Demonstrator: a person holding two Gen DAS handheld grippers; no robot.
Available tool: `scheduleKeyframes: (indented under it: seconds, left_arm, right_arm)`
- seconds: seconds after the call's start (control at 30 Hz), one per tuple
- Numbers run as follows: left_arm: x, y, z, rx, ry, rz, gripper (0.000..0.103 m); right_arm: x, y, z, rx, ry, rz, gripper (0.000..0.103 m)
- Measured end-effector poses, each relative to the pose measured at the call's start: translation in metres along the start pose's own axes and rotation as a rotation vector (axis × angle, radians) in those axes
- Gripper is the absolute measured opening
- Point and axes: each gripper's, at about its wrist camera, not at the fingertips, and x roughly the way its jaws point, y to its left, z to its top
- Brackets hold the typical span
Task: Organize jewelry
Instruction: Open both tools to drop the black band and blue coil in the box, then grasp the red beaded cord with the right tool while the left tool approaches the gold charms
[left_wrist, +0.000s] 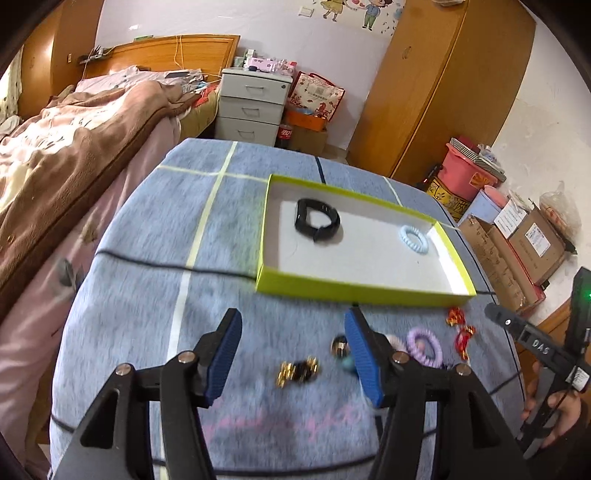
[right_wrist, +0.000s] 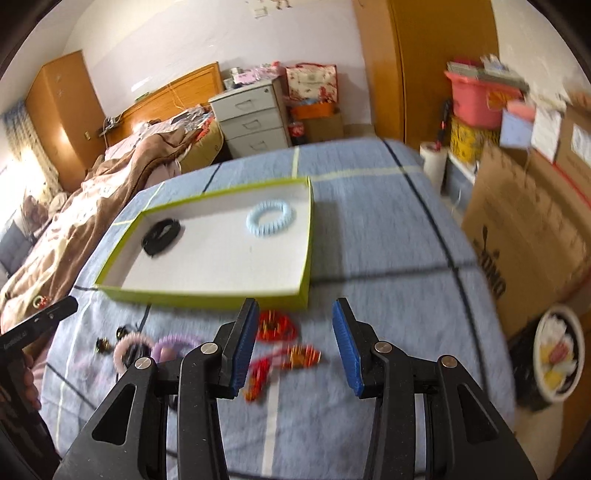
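Observation:
A shallow lime-green box (left_wrist: 354, 291) (right_wrist: 207, 297) lies on the blue cloth. Inside it are a black band (left_wrist: 317, 218) (right_wrist: 161, 232) and a pale blue coil hair tie (left_wrist: 414, 239) (right_wrist: 270, 218). In front of the box lie loose pieces: a black-and-gold bracelet (left_wrist: 298, 370), a purple coil tie (left_wrist: 424, 347) (right_wrist: 173, 345), a pink coil tie (right_wrist: 127, 349) and red-and-gold ornaments (left_wrist: 460, 328) (right_wrist: 277, 328). My left gripper (left_wrist: 293, 354) hangs open above the black-and-gold bracelet, holding nothing. Over the red ornaments my right gripper (right_wrist: 295, 347) is open and empty too.
A bed with a brown blanket (left_wrist: 74, 147) borders the cloth on the left. A grey drawer unit (left_wrist: 251, 107) stands behind. Cardboard boxes (right_wrist: 528, 229), a pink bin (left_wrist: 469, 170) and a bowl (right_wrist: 559, 354) crowd the right side. A black cable (left_wrist: 147, 262) crosses the cloth.

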Motion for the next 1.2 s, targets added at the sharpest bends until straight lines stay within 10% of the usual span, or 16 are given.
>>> scheduleKeyframes:
  seconds: [1.2]
  left_arm:
    - [0.006, 0.016, -0.041, 0.016, 0.070, 0.038, 0.061]
  right_arm:
    - [0.026, 0.013, -0.027, -0.067, 0.066, -0.198, 0.050]
